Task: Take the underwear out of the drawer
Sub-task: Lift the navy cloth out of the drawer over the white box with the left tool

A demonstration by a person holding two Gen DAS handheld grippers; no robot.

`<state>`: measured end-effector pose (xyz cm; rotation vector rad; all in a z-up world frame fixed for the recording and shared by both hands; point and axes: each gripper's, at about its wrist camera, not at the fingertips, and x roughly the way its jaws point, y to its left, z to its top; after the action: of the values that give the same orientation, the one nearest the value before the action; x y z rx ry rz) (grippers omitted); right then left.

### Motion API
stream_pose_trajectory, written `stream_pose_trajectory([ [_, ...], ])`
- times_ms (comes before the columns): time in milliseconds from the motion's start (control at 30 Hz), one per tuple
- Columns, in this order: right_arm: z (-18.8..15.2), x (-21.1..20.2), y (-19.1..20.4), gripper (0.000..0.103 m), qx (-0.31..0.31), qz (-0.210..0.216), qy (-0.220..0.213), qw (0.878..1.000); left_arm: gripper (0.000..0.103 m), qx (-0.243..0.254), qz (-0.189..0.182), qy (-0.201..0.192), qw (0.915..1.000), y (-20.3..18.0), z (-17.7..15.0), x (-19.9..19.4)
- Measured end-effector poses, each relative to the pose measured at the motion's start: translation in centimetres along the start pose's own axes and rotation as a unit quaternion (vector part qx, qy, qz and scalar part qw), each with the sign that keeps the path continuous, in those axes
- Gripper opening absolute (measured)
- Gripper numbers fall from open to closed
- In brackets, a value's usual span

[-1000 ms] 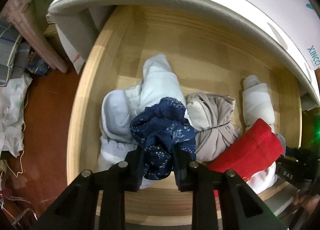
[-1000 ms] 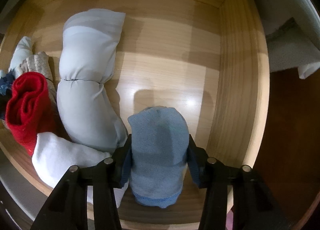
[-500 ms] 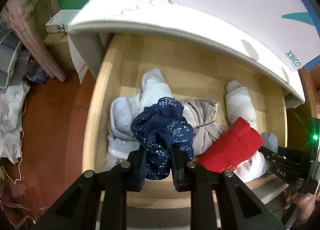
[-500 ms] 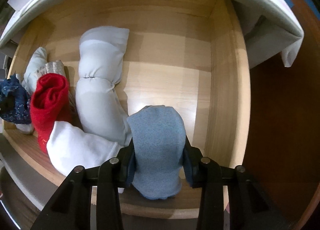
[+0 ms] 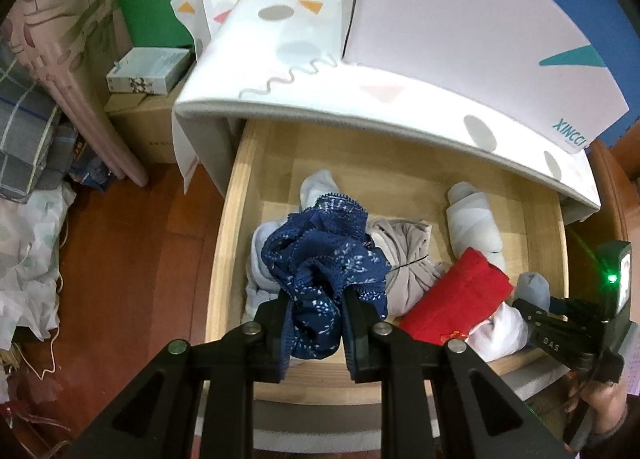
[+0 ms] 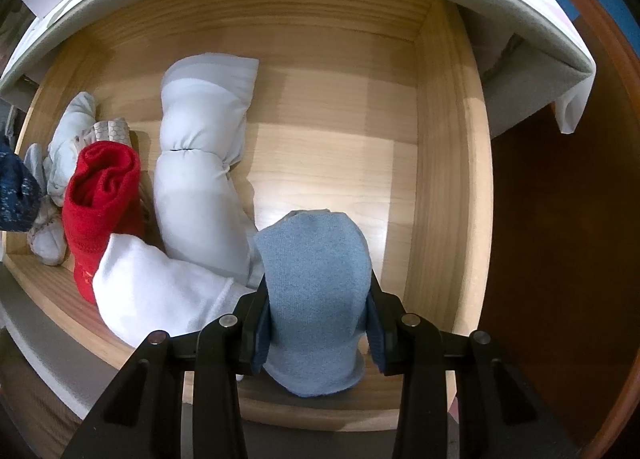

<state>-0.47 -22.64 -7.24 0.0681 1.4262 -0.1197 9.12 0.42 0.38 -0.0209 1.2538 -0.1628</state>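
Navy lace underwear (image 5: 326, 271) bunches between our left gripper (image 5: 316, 329) jaws, pinched tight above the wooden drawer (image 5: 224, 259). Our right gripper (image 6: 318, 325), jaws just closing, squeezes a blue roll (image 6: 314, 299). Beyond lie a red roll (image 6: 102, 199), a white roll (image 6: 156, 291) and a grey roll (image 6: 200, 163).

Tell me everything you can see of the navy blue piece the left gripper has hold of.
The navy underwear is a crumpled bunch of thin dark-blue fabric with a small pale floral print and scalloped lace edging. The left gripper is shut on its lower part, both fingers pressing the cloth, with a fold hanging below them. Its upper bulk fans out above the pale garments in the wooden drawer; whether it touches them cannot be told.
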Motion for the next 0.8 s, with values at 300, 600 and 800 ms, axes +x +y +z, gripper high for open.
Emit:
stream_pose_trajectory([
  [300,0.1,0.9,0.6,0.036,-0.011,-0.017,-0.001,1.000,0.020,0.009,-0.017,-0.038,0.9991,-0.1,1.2,-4.8],
  [600,-0.3,1.1,0.2,0.036,-0.006,-0.010,0.000,1.000,0.020,0.030,-0.018,-0.127,0.9912,-0.9,4.7,-13.8],
  [800,-0.1,1.2,-0.3,0.036,-0.004,-0.007,0.000,1.000,0.020,0.047,-0.012,-0.181,0.9822,-2.5,9.2,-18.6],
])
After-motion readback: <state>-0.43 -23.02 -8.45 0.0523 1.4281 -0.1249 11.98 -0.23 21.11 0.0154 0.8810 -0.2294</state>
